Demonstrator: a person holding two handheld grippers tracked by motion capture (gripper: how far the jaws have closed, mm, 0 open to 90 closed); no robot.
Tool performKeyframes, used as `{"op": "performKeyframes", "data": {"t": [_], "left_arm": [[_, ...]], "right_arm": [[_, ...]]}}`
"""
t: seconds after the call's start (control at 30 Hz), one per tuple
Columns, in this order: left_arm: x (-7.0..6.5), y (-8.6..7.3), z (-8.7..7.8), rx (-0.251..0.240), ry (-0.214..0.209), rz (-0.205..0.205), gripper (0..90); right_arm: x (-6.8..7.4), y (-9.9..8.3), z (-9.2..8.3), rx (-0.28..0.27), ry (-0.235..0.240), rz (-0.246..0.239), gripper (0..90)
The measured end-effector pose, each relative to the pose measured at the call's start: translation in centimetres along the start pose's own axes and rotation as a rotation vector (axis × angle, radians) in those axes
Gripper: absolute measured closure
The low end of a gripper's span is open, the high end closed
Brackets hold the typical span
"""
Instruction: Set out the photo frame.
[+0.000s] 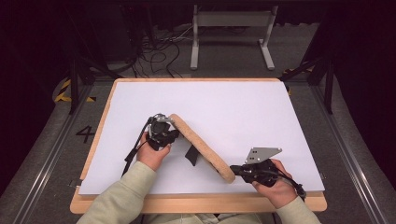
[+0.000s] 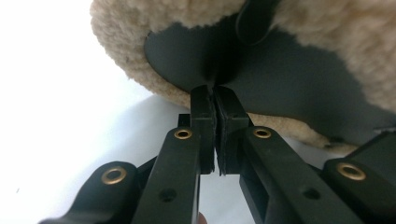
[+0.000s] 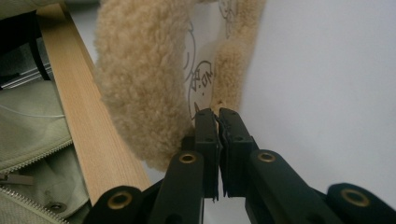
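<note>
A long beige fleece-edged cloth piece (image 1: pixel 201 144) is held up off the white table top (image 1: pixel 224 102), slanting from centre left toward the near right. A black flap (image 1: pixel 191 156) hangs beneath it. My left gripper (image 1: pixel 173 125) is shut on its far end. In the left gripper view the jaws (image 2: pixel 215 91) pinch the dark grey lining (image 2: pixel 280 84) just below the fleece. My right gripper (image 1: pixel 233 169) is shut on the near end. There the jaws (image 3: pixel 218 114) clamp the edge of the piece between two fleece rolls (image 3: pixel 140 84), beside a white printed lining (image 3: pixel 198 74).
The wooden table edge (image 1: pixel 196 203) runs along the near side, close under the right hand. A person's green jacket (image 3: pixel 37 140) lies just beyond that edge. On the floor behind the table stand a grey metal frame (image 1: pixel 231 21) and loose cables (image 1: pixel 159 51).
</note>
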State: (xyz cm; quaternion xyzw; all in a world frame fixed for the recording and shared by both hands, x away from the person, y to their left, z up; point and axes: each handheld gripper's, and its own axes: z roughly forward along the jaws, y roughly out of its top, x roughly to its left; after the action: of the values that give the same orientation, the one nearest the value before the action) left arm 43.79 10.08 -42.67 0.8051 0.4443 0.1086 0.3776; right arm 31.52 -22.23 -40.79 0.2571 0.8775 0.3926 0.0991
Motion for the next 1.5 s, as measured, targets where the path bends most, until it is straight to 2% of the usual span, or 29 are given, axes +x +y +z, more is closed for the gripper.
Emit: {"op": "performKeyframes", "data": {"t": [0.07,0.2,0.3,0.4,0.57,0.7,0.77,0.8,0.83,0.87,0.97,1.07,1.17,1.3,1.43,1.5], "left_arm": [[-0.1,0.4,0.4,0.0,-0.005,-0.011,87.6],[-0.1,0.4,0.5,-0.001,-0.014,-0.002,86.0],[-0.2,0.2,-0.2,-0.01,-0.02,-0.004,85.5],[-0.6,-0.6,-1.4,-0.006,-0.037,0.003,86.2],[-2.3,-2.5,-2.9,0.039,-0.1,0.062,89.1],[-4.5,-3.6,-4.0,0.035,-0.162,0.112,89.9],[-5.3,-3.8,-4.1,0.036,-0.191,0.128,90.0],[-5.6,-3.9,-4.0,0.036,-0.213,0.13,90.0],[-5.9,-4.0,-3.8,0.036,-0.249,0.113,90.0],[-6.2,-4.1,-3.5,0.033,-0.262,0.114,90.0],[-6.8,-4.3,-3.1,0.026,-0.271,0.125,90.0],[-7.6,-4.5,-2.6,0.018,-0.267,0.156,90.0],[-7.9,-4.5,-1.6,0.026,-0.267,0.146,90.0],[-8.1,-4.7,-0.2,0.063,-0.265,0.135,90.0],[-7.9,-4.8,0.7,0.085,-0.221,0.113,90.0],[-7.6,-4.7,0.8,0.082,-0.229,0.128,90.0]], "right_arm": [[0.2,0.1,0.2,0.0,0.009,-0.008,86.8],[0.7,0.2,0.4,-0.003,0.012,-0.024,86.7],[0.5,0.2,0.2,-0.014,0.004,-0.017,86.4],[0.2,0.1,-0.2,-0.018,-0.018,-0.004,86.6],[-0.6,-0.2,-0.5,-0.02,-0.049,0.026,87.0],[-0.8,-0.4,-0.4,-0.012,-0.055,0.036,87.1],[-0.9,-0.3,-0.3,-0.011,-0.057,0.037,87.1],[-0.9,-0.3,-0.3,-0.012,-0.058,0.037,87.1],[-0.9,-0.3,-0.3,-0.013,-0.059,0.037,87.2],[-0.9,-0.3,-0.4,-0.014,-0.059,0.038,87.2],[-1.0,-0.4,-0.4,-0.013,-0.06,0.042,87.3],[-1.2,-0.5,-0.4,-0.016,-0.063,0.053,87.3],[-1.4,-0.6,-0.6,-0.022,-0.066,0.06,87.3],[-1.5,-0.7,-0.8,-0.027,-0.07,0.067,87.3],[-1.7,-0.8,-0.9,-0.03,-0.073,0.073,87.4],[-1.7,-0.8,-0.9,-0.03,-0.073,0.074,87.4]]}}
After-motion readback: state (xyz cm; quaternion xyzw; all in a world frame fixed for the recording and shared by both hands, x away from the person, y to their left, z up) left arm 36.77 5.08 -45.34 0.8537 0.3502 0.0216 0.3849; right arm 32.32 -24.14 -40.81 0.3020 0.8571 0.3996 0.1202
